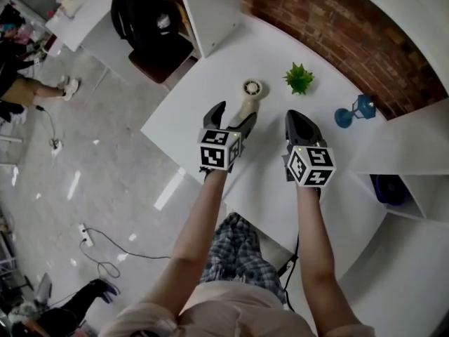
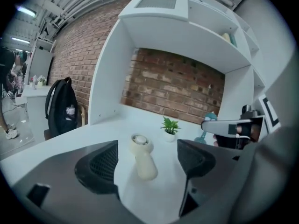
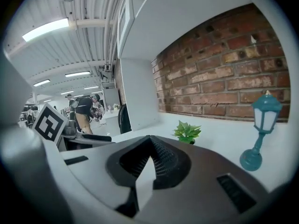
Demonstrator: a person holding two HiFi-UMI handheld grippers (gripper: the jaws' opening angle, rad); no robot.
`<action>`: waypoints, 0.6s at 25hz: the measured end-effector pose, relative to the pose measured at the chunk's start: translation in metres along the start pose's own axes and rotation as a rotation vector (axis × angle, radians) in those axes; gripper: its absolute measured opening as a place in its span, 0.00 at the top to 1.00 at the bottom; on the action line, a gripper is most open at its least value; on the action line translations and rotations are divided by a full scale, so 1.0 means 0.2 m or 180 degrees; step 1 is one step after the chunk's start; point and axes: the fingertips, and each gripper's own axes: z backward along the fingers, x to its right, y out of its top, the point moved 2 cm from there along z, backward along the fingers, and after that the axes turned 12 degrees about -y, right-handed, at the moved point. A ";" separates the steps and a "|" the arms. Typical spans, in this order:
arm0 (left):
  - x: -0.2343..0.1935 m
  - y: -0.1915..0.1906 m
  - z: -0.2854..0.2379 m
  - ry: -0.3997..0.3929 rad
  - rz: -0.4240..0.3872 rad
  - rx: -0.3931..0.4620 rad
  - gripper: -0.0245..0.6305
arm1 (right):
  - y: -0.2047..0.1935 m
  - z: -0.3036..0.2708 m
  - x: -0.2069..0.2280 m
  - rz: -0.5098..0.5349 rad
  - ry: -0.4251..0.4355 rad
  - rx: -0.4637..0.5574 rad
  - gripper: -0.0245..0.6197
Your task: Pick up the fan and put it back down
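Observation:
A cream hand-held fan (image 1: 248, 101) lies on the white table (image 1: 184, 114), round head pointing away from me and handle toward me. My left gripper (image 1: 235, 115) is open, one jaw on each side of the handle's near end, with gaps on both sides. In the left gripper view the fan (image 2: 142, 158) lies between the dark fingers (image 2: 103, 164), untouched. My right gripper (image 1: 298, 122) hovers over the table to the right of the fan, shut with nothing in it; the right gripper view shows its jaws (image 3: 149, 147) meeting in a point.
A small green potted plant (image 1: 299, 79) stands beyond the fan, a teal lantern ornament (image 1: 355, 110) further right by the brick wall. White shelf panels flank the table. A black backpack (image 1: 144, 16) sits on a chair at the back left. A person sits far left.

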 end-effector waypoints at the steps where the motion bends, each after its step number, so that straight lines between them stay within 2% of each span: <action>1: -0.02 -0.03 -0.04 0.0037 0.0013 -0.0054 0.38 | -0.03 -0.03 0.01 0.0005 -0.0001 -0.0030 0.94; 8: -0.09 -0.17 -0.23 0.0277 0.0037 -0.0320 0.38 | -0.20 -0.18 0.05 -0.0036 -0.0006 -0.0218 0.94; 15: -0.14 -0.23 -0.34 0.0662 -0.0068 -0.0594 0.38 | -0.26 -0.18 0.06 -0.0086 -0.0001 -0.0306 0.94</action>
